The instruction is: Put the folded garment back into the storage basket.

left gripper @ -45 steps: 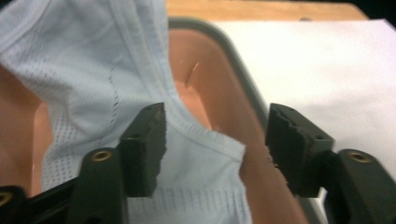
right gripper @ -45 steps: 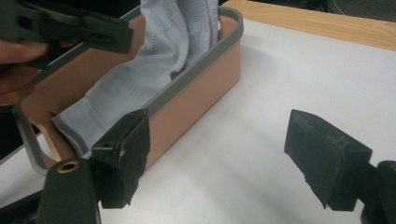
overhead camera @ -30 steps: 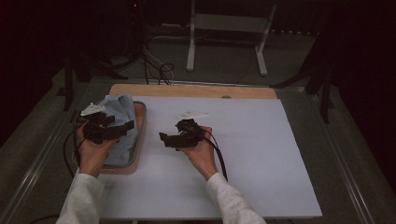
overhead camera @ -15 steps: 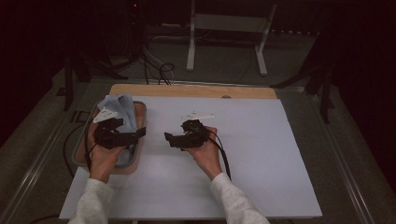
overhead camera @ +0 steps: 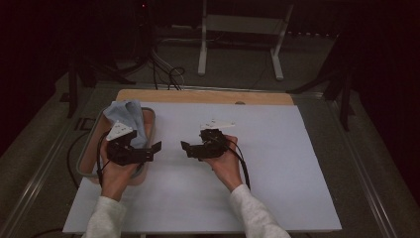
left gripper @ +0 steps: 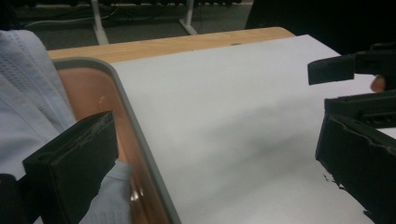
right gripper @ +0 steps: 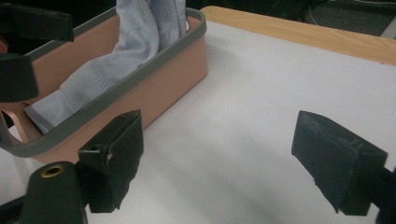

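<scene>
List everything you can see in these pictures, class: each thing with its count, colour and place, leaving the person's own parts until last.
pale blue knitted cloth: one, light blue, bunched in the bin, draped over its far end.
salmon plastic bin with grey rim: one, pinkish walls, grey rim, on the table's left side.
white sheet: one, white, covering most of the table.
wooden tabletop: one, light wood, showing along the far edge.
metal stand: one, pale grey, on the floor beyond the table.
left gripper: one, black, open, over the bin's near end.
right gripper: one, black, open, over the sheet.
sleeves: two, white.

Dim lab: cables (overhead camera: 166, 74), metal stand (overhead camera: 240, 39)
</scene>
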Available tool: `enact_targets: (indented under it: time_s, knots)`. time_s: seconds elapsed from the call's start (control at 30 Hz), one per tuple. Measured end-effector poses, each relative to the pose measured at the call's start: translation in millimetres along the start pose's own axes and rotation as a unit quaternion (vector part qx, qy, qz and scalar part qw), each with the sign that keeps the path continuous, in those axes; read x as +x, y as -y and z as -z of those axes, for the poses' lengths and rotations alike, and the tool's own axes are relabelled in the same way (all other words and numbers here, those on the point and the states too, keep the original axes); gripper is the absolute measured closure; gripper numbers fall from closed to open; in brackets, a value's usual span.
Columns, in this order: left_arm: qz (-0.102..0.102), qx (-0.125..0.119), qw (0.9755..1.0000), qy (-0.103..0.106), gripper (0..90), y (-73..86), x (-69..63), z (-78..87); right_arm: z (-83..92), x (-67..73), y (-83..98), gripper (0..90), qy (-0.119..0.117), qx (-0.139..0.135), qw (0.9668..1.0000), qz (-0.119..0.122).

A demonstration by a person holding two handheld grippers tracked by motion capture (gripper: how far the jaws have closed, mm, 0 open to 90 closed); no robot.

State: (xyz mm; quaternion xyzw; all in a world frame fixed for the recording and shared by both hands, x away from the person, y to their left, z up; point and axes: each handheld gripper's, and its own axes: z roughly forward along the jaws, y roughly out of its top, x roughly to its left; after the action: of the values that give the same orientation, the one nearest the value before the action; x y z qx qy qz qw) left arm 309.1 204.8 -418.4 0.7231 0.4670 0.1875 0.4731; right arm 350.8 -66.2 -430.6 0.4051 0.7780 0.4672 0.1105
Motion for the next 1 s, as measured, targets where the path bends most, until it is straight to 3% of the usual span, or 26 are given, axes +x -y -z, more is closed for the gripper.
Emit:
enact_targets:
  time_s: [0.17,0.37,0.6,1.0]
  knots:
    - [-0.004,-0.007,1.0000,0.000,0.6,7.3,-4.7,4.3,5.8,-5.5,3.3,16.3,0.004,-0.005,1.0000,0.000]
    - [-0.022,-0.006,0.9998,-0.001,0.5,11.0,-8.9,7.1,13.3,-11.1,6.6,16.2,0.008,-0.010,0.9999,0.001]
    - [-0.023,-0.010,0.9996,0.014,0.5,12.5,-11.8,7.5,22.4,-16.1,11.0,16.0,0.012,-0.020,0.9997,-0.001]
    - [-0.025,-0.012,0.9994,0.018,0.5,19.6,-10.4,11.5,42.6,-28.6,21.2,14.7,0.027,-0.036,0.9990,0.003]
